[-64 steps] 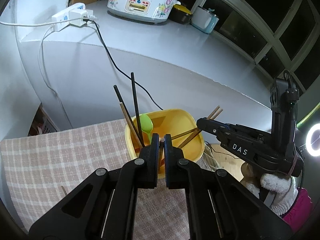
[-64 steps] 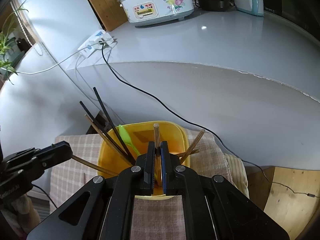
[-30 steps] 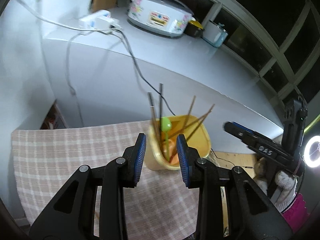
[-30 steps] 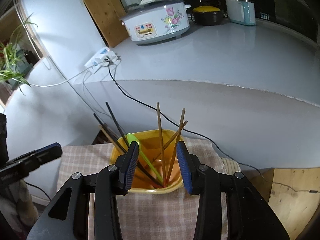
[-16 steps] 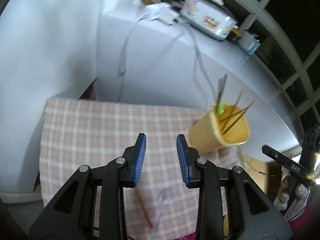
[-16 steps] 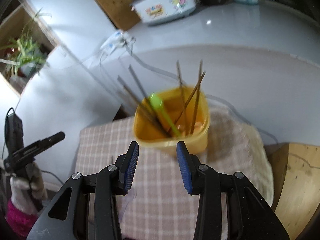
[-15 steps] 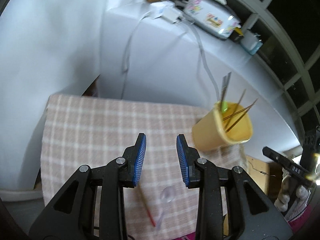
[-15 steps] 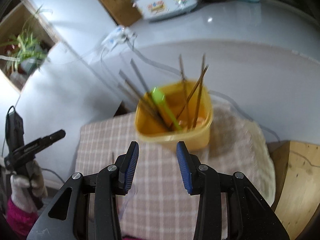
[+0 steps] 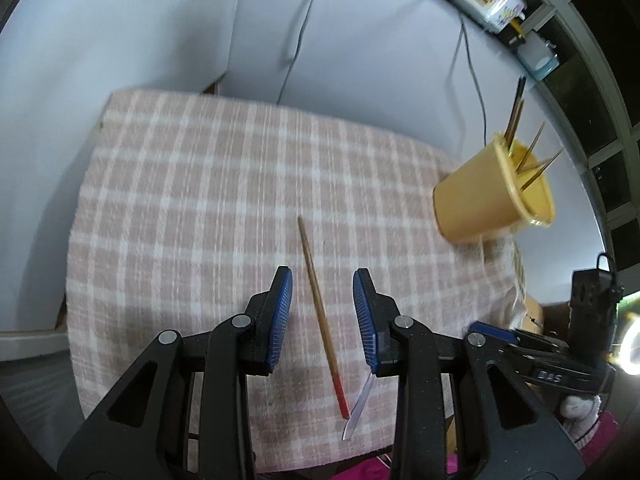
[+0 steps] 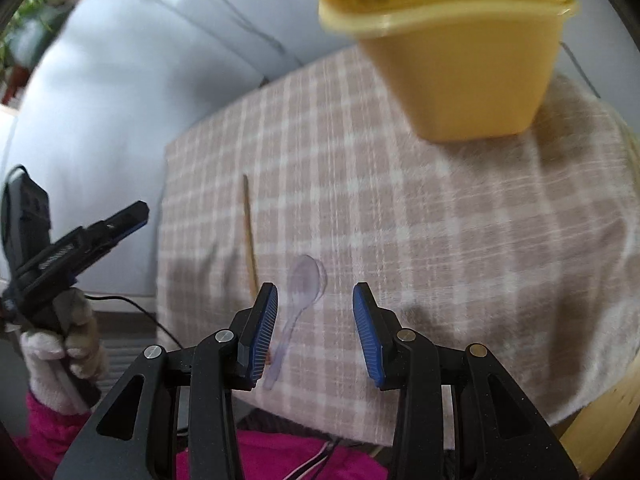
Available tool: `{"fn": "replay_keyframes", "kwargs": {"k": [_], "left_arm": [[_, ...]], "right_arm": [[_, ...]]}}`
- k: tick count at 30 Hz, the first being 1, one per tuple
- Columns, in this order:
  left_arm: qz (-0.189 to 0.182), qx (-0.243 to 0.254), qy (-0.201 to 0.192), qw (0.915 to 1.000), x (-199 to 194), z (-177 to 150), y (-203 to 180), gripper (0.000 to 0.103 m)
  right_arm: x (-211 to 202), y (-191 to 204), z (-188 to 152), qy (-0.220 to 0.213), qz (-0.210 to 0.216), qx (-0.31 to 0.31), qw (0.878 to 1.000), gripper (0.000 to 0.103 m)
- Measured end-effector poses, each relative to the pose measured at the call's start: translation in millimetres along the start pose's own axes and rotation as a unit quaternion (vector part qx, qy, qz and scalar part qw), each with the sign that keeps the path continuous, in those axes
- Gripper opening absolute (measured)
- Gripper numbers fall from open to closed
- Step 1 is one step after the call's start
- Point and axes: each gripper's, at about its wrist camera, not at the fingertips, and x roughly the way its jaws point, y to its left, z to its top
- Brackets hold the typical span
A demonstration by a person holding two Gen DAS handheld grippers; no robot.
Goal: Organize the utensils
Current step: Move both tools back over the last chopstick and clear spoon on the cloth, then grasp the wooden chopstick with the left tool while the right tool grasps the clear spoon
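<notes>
Your left hand-held gripper [image 9: 322, 312] is released, its jaws apart over the red-tipped chopstick [image 9: 320, 316] lying flat on the checked cloth [image 9: 192, 200]. Your right hand-held gripper [image 10: 314, 320] is also released, above the clear plastic spoon [image 10: 300, 300]. The yellow utensil cup [image 9: 488, 200] stands at two o'clock from the chopstick.

Both grippers now hang over the cloth [image 9: 200, 200] instead of at the cup [image 9: 480, 204]. The left gripper [image 9: 322, 316], which two seconds ago pinched a chopstick in the cup, stands open over a chopstick [image 9: 316, 296] lying flat. The right gripper [image 10: 314, 320], likewise emptied, frames a clear spoon [image 10: 305, 280]
</notes>
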Motion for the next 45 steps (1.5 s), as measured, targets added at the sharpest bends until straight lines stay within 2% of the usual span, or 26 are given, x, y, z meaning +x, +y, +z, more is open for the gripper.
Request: {"fn": "replay_keyframes", "kwargs": {"k": [9, 23, 27, 35, 42, 45], "left_arm": [[-0.001, -0.006, 0.042, 0.9991, 40.6, -4.5, 6.4, 0.031], [0.008, -0.019, 0.088, 0.9959, 100.8, 23.8, 4.4, 0.031], [0.023, -0.013, 0.096, 0.9951, 113.1, 29.2, 3.7, 0.031], [0.052, 0.000, 0.105, 0.9932, 128.7, 36.8, 6.3, 0.021], [0.069, 0.022, 0.091, 0.9932, 136.1, 42.6, 1.4, 0.007], [0.072, 0.030, 0.088, 0.9930, 140.7, 48.7, -6.2, 0.006]], "right_arm": [[47.0, -1.3, 4.5, 0.034, 0.003, -0.010, 0.999, 0.027], [70.7, -8.8, 19.6, 0.062, 0.029, 0.016, 0.998, 0.018], [79.0, -5.5, 23.0, 0.072, 0.027, 0.011, 0.997, 0.016], [97.8, 12.4, 23.4, 0.081, 0.025, 0.005, 0.996, 0.013], [108.9, 18.1, 27.4, 0.088, 0.026, 0.001, 0.996, 0.007], [111.8, 22.6, 30.6, 0.088, 0.025, -0.007, 0.996, 0.005]]}}
